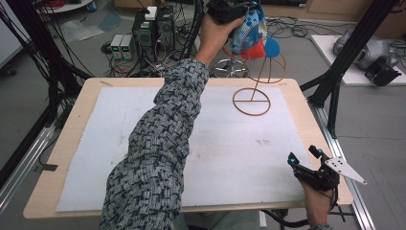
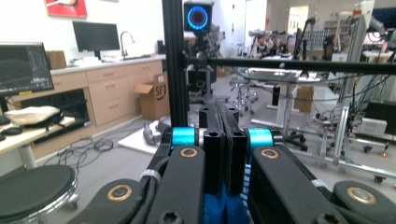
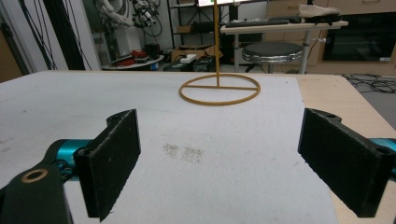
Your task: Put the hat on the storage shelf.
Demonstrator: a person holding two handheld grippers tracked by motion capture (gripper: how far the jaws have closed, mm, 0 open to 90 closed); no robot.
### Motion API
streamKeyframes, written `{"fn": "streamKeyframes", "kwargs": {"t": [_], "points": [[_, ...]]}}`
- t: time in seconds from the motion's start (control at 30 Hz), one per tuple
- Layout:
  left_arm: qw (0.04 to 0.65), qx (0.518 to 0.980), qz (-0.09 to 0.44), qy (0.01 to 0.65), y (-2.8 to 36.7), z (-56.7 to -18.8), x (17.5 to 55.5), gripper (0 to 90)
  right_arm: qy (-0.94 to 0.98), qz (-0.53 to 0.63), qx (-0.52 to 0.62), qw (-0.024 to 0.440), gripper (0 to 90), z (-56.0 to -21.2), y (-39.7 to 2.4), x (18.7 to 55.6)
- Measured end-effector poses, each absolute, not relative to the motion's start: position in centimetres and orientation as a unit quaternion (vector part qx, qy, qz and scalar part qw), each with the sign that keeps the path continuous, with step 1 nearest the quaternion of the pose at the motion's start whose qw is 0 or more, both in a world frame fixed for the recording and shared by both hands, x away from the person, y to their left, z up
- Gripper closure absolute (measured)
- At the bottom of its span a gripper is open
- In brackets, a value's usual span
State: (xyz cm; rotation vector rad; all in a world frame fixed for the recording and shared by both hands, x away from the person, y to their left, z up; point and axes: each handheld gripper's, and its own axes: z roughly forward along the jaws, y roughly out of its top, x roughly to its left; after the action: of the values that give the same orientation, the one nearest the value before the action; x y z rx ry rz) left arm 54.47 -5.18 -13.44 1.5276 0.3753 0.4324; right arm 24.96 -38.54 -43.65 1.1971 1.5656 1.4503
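My left gripper [image 1: 229,10] is raised high beyond the table's far edge, shut on a blue, white and red cloth item [image 1: 249,31]. The cloth hangs beside the upper ring [image 1: 266,67] of a golden wire stand. The stand's round base [image 1: 251,101] sits on the white mat [image 1: 230,153] at the far right. In the left gripper view my left gripper [image 2: 223,109] has its jaws pressed together, with blue fabric [image 2: 224,210] between them low down. My right gripper [image 1: 303,154] rests open at the table's front right corner. In the right gripper view my right gripper [image 3: 219,121] faces the stand's base [image 3: 219,87] with nothing between its jaws.
The wooden table [image 1: 72,124] carries the mat. A black frame post [image 1: 344,62] stands by its right edge. Computers and cables [image 1: 153,28] lie on the floor behind. A stool [image 3: 273,50] stands beyond the far edge. A faint grey smudge [image 3: 183,152] marks the mat.
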Motion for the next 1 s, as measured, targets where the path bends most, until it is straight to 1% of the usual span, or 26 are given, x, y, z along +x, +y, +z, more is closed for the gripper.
{"fn": "streamKeyframes", "kwargs": {"t": [0.53,0.73,1.0], "points": [[0.658,0.707,0.18,0.186,-7.3,-15.9,56.1,88.4,0.608,0.557,0.455,0.337,12.2,-43.7,-38.4,25.1],[0.623,0.736,0.181,0.193,-8.2,-17.0,56.6,88.5,0.608,0.558,0.454,0.336,12.2,-43.7,-38.4,25.1],[0.607,0.75,0.184,0.185,-9.0,-18.0,57.1,88.5,0.612,0.558,0.452,0.331,12.2,-43.6,-38.1,25.1]]}}
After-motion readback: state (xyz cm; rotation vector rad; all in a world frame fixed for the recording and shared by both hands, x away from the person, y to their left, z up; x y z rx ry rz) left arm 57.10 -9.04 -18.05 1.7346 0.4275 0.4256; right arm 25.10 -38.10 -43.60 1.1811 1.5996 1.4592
